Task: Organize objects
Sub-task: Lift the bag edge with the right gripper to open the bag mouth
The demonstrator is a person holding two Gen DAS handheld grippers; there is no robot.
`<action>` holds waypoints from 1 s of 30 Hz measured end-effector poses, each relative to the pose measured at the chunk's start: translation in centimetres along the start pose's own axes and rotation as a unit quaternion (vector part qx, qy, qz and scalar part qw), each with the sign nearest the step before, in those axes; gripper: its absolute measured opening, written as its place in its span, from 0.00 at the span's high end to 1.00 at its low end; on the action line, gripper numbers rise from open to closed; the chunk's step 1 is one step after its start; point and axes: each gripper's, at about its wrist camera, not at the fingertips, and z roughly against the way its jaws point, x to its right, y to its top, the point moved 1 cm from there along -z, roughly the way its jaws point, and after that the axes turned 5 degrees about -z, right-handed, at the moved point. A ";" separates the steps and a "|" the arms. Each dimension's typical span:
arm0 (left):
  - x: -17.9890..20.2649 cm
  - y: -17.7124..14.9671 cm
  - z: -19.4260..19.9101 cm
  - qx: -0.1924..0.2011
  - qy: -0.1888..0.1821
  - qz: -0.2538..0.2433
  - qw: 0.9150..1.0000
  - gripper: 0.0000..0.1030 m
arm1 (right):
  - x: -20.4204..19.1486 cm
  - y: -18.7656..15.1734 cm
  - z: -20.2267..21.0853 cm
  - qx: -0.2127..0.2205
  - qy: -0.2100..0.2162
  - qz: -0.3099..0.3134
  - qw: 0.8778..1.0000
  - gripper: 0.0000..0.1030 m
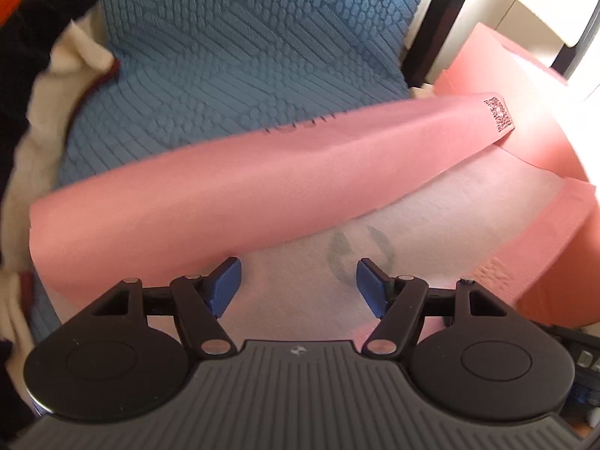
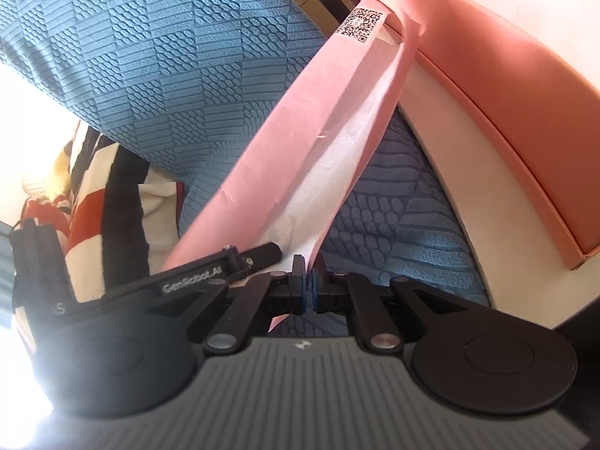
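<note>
Pink paper bag (image 2: 300, 120) pinched at its near edge by right gripper (image 2: 304, 285); left gripper (image 1: 298, 287) open, empty; bag could tear if tugged.

pink bag (image 1: 210, 191): matt paper, white fibrous lining. blue cover (image 1: 240, 48): embossed, ribbed cloth. striped blanket (image 2: 108, 202): soft fleece.

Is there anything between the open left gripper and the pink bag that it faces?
Nothing visible. The left gripper is open right over the pink bag, whose white inner side lies under its fingertips. The right gripper is shut on the bag's edge, off to one side, not in the left one's path.
</note>
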 end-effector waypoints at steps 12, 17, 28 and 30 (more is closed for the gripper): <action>-2.2 2.5 1.8 0.086 0.104 0.018 0.991 0.29 | 0.3 0.2 -0.8 -0.005 -0.018 -0.002 1.000 0.94; -3.8 4.4 1.8 0.096 0.113 0.034 0.988 0.29 | -0.1 0.4 -1.3 -0.005 -0.022 0.012 1.000 0.94; -6.5 7.7 -2.3 0.057 0.120 0.041 0.990 0.29 | -0.6 1.8 -2.4 -0.002 -0.027 0.025 0.999 0.94; -7.0 8.2 -2.9 0.055 0.123 0.042 0.990 0.29 | -0.7 2.0 -2.7 -0.004 -0.024 0.026 0.999 0.94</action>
